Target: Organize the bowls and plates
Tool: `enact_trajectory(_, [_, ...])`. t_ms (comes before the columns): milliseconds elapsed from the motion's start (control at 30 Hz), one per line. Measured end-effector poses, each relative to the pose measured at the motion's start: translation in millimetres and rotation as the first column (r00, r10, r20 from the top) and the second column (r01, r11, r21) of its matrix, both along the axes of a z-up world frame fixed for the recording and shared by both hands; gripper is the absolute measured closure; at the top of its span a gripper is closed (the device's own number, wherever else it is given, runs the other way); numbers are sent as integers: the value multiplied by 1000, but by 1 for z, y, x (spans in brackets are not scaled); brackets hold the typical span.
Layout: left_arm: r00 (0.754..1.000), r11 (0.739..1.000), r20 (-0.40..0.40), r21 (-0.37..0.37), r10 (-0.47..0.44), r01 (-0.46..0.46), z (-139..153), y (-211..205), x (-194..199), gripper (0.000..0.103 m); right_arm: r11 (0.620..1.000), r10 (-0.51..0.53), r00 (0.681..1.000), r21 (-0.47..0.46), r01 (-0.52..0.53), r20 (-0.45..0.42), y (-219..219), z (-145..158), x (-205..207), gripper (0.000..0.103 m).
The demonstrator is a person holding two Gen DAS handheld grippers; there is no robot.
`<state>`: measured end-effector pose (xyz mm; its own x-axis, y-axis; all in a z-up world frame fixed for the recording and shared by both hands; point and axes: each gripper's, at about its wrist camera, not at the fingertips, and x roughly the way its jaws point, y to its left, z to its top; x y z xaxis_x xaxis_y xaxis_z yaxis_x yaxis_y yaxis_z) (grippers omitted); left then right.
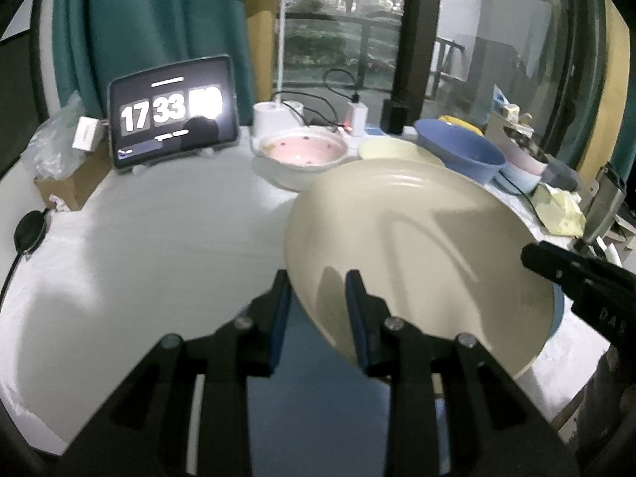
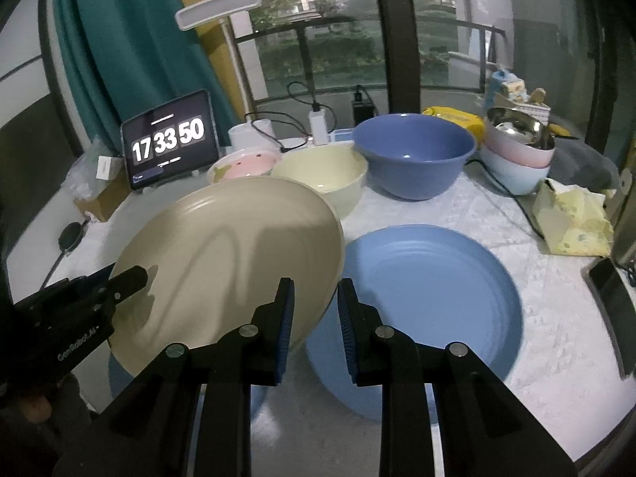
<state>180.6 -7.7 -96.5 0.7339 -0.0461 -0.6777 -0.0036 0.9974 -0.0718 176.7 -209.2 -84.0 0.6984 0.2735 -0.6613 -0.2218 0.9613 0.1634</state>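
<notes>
A cream plate (image 1: 413,246) is tilted and lifted above the white table. My left gripper (image 1: 318,310) is shut on its near-left rim; in the right wrist view the plate (image 2: 238,254) shows with the left gripper's finger on its left rim. My right gripper (image 2: 314,318) straddles the plate's right rim, jaws a little apart; whether they grip it I cannot tell. A blue plate (image 2: 429,298) lies flat to the right, partly under the cream plate. Behind stand a cream bowl (image 2: 326,175), a blue bowl (image 2: 413,155) and a pink dotted bowl (image 2: 242,167).
A tablet clock (image 2: 171,143) stands at the back left beside a lamp base (image 2: 254,131) and cables. Stacked pink and pale blue bowls (image 2: 516,159) with a steel bowl stand at the back right. A yellow cloth (image 2: 576,222) lies at the right. A cardboard box (image 1: 67,187) is at the left.
</notes>
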Motion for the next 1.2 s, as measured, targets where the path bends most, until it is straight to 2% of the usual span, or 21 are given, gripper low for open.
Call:
enact_trajectory(433, [996, 996, -23, 18, -92, 92, -4, -49, 9, 74, 996, -84, 996, 16, 85, -9, -47, -6, -4, 79])
enact_trajectory(1200, [982, 982, -83, 73, -168, 174, -19, -109, 27, 74, 985, -160, 986, 64, 163, -50, -108, -29, 6, 79])
